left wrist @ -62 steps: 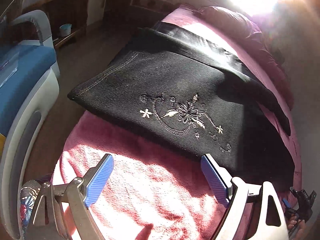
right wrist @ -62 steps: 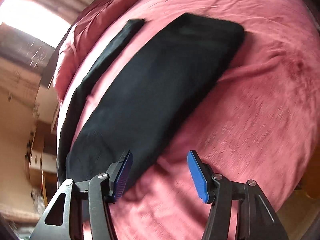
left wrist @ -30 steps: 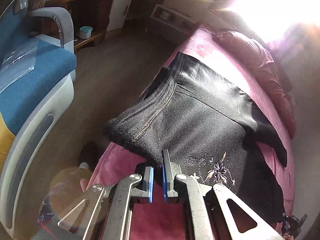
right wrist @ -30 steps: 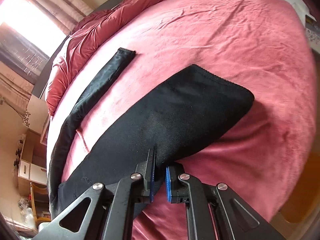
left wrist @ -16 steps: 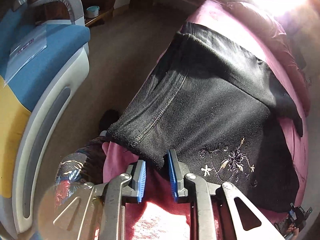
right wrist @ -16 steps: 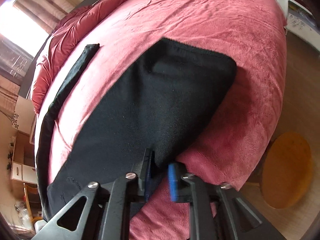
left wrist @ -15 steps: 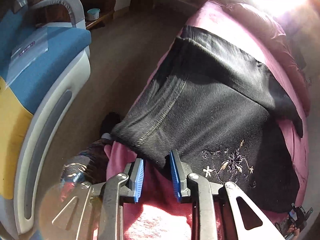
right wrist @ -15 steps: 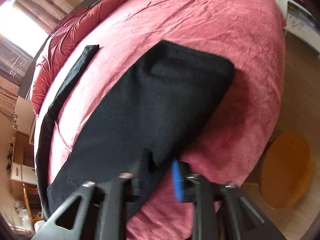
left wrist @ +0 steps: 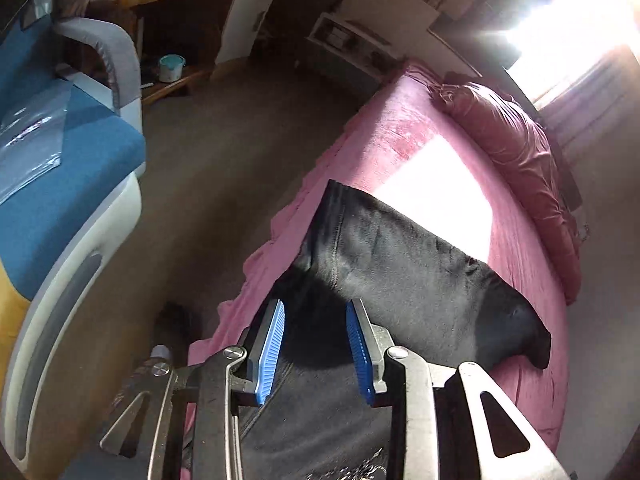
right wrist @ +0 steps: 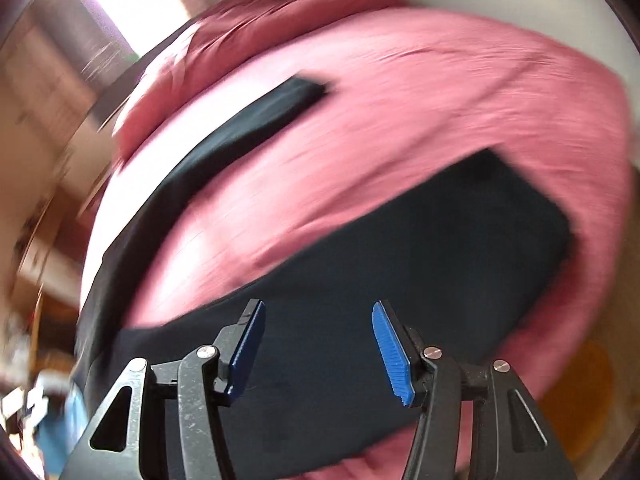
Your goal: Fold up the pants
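Black pants (left wrist: pixel 400 264) lie on the pink bed (left wrist: pixel 400 148), at its near left edge in the left wrist view. My left gripper (left wrist: pixel 316 344) is open and empty just above the pants' near part. In the blurred right wrist view the pants (right wrist: pixel 400 264) spread across the bed's near side, with a narrow black strip (right wrist: pixel 256 120) running toward the far end. My right gripper (right wrist: pixel 318 344) is open and empty above the black fabric.
A blue and white armchair (left wrist: pixel 60 184) stands left of the bed across a strip of brown floor (left wrist: pixel 200 184). Shelves and a cabinet (left wrist: pixel 248 12) line the far wall. A dark red pillow (left wrist: pixel 516 144) lies at the bed's head. A round wooden stool (right wrist: pixel 588 384) stands by the bed's right side.
Both grippers have opened and let go of the pants edge they held a second ago. The fabric now lies on the bed. Both grippers have pulled up and back; the right view is blurred by motion.
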Demonstrator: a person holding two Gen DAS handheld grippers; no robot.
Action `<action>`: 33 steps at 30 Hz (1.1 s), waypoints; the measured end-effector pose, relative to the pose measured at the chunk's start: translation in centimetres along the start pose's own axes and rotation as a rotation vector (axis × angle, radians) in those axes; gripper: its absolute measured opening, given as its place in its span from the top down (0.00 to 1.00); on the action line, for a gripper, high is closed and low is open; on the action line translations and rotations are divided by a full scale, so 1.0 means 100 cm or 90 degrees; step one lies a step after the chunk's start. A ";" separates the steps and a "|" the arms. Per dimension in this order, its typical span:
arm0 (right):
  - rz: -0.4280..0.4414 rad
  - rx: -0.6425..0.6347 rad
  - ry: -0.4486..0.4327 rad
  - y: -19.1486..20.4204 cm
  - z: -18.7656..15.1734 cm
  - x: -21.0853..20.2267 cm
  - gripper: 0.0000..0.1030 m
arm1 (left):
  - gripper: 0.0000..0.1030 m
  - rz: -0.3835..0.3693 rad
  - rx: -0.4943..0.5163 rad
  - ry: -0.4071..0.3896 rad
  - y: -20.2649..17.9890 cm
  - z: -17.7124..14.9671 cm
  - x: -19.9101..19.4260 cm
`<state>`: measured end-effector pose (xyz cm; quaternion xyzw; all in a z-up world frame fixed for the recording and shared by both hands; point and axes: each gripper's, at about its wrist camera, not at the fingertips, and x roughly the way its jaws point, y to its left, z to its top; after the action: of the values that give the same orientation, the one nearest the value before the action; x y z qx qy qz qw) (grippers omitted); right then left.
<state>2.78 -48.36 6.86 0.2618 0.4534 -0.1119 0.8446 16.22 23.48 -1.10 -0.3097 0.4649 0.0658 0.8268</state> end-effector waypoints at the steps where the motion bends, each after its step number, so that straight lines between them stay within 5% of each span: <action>1: 0.013 -0.016 0.016 0.013 -0.002 0.009 0.45 | 0.68 -0.002 -0.005 0.015 -0.005 0.008 0.014; 5: 0.054 -0.073 0.085 0.067 -0.018 0.049 0.45 | 0.67 -0.002 -0.040 0.063 -0.013 0.034 0.066; 13: 0.047 -0.102 0.143 0.088 -0.030 0.082 0.45 | 0.64 0.017 -0.094 0.090 -0.019 0.092 0.137; 16: 0.033 -0.094 0.155 0.086 -0.029 0.092 0.45 | 0.41 0.001 -0.132 0.100 -0.016 0.106 0.157; 20: 0.023 -0.081 0.167 0.082 -0.027 0.098 0.45 | 0.39 0.012 -0.158 0.116 -0.019 0.117 0.182; 24: 0.016 -0.078 0.172 0.083 -0.025 0.104 0.44 | 0.45 0.029 -0.156 0.137 -0.024 0.117 0.198; 28: 0.010 -0.083 0.174 0.085 -0.026 0.107 0.43 | 0.81 0.045 -0.084 0.112 -0.042 0.115 0.192; 33: 0.006 -0.096 0.175 0.091 -0.032 0.105 0.43 | 0.87 -0.051 0.004 0.003 -0.079 0.103 0.127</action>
<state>10.32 -38.47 -0.18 0.2123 0.5705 -0.0365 0.7926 33.96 20.84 -3.90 -0.3260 0.4544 0.0303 0.8285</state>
